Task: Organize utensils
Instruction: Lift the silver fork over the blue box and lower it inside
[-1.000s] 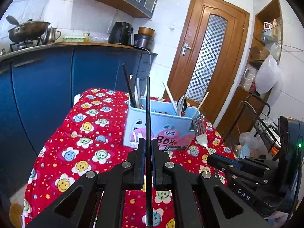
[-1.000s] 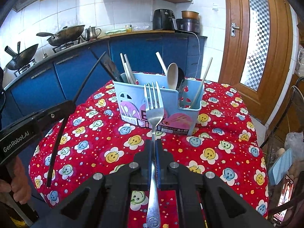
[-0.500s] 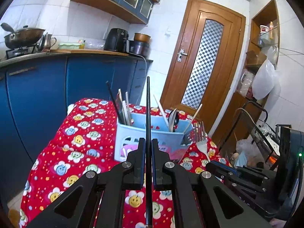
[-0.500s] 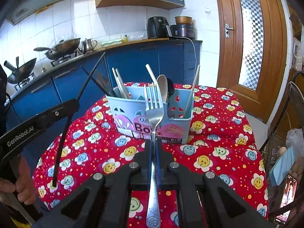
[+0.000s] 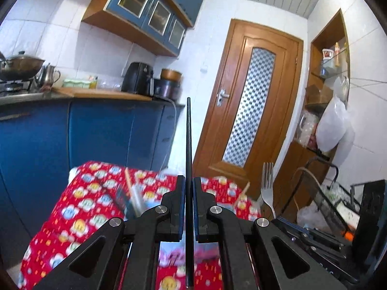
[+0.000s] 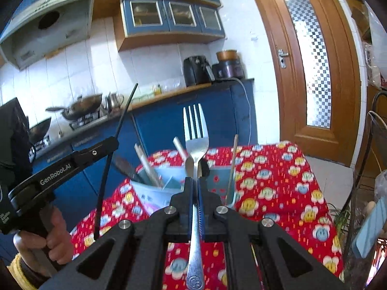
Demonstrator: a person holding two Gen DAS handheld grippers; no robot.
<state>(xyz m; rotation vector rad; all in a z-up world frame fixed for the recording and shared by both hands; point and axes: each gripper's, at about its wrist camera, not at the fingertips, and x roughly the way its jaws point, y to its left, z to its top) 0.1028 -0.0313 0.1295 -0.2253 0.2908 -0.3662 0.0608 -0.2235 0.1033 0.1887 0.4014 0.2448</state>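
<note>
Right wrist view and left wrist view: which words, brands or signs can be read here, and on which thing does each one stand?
"GenRobot.AI": white letters on the side of the left gripper, right wrist view.
Round stamped logo on the end of the fork handle: too small to read.
Print on the front of the light blue utensil box: blurred, not readable.
Left wrist view: no readable text.

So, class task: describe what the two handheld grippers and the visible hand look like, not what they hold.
Both the left gripper and the right gripper are matte black linkage frames with silver pivot bolts. The right's jaws carry blue pads. The left's side reads "GenRobot.AI" in white. A bare hand grips its black handle, with yellow at the wrist.
</note>
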